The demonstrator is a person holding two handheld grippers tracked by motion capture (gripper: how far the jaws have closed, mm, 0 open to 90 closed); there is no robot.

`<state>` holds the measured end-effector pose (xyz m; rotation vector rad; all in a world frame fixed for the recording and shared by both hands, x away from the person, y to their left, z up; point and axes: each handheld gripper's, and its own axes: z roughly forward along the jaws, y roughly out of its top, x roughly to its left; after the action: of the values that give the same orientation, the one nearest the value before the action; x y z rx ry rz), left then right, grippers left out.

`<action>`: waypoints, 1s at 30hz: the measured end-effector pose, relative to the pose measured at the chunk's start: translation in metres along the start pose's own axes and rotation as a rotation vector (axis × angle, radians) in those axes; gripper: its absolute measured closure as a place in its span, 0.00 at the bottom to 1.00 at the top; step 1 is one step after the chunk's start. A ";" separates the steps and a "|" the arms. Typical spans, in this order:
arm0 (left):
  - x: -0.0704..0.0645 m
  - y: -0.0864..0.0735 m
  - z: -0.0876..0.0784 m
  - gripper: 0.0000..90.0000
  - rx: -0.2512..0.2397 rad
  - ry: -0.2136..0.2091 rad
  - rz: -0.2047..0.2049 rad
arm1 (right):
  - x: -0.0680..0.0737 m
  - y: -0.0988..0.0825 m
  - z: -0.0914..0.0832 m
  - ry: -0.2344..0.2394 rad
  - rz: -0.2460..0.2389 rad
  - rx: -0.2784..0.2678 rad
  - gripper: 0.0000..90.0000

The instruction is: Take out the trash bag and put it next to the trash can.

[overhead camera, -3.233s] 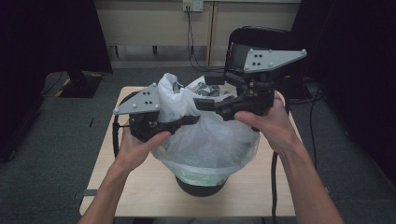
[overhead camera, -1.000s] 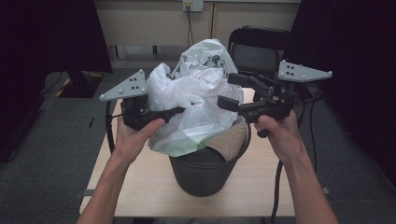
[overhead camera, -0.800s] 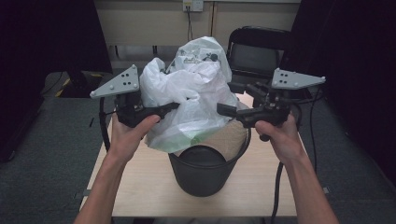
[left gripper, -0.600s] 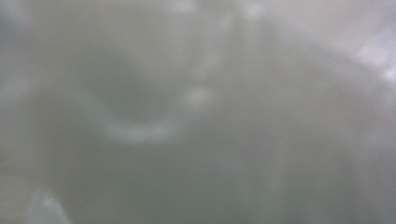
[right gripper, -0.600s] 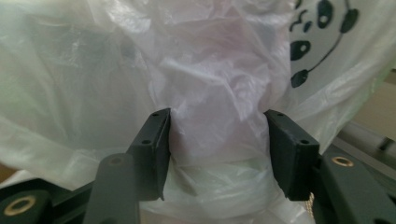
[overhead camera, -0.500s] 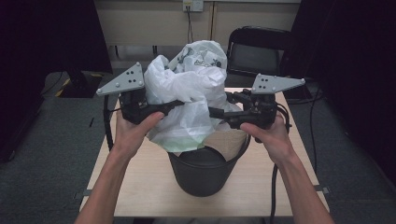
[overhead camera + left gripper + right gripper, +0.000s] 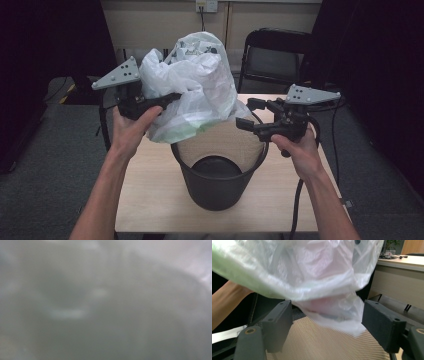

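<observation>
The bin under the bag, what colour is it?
The bin is black with a mesh wall, best in the high view.

High view looked down over table (image 7: 150, 200); gripper views sat close against plastic bag (image 7: 195, 85), left one blurred.

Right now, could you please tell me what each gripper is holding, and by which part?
The left gripper pinches the filled white plastic bag at its left side, above the black mesh bin. The right gripper is open and holds nothing.

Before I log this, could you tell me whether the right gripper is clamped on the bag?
No, the right gripper stands open, with the plastic bag hanging loose between its jaws.
</observation>
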<state>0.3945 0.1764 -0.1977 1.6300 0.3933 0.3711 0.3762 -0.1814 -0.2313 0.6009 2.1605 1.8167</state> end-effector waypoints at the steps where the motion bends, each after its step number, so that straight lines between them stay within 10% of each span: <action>1: 0.003 0.000 0.002 0.89 0.007 0.009 0.005 | -0.001 -0.001 -0.002 0.000 0.005 0.000 0.27; 16: 0.042 -0.011 0.010 0.89 0.021 0.084 -0.073 | -0.015 -0.028 -0.034 -0.030 0.023 -0.034 0.51; 30: 0.061 -0.018 0.013 0.88 0.061 0.170 -0.037 | -0.024 -0.055 -0.065 -0.071 0.066 -0.012 0.55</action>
<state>0.4537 0.1946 -0.2162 1.6535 0.5674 0.4753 0.3602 -0.2566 -0.2752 0.7310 2.1058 1.8111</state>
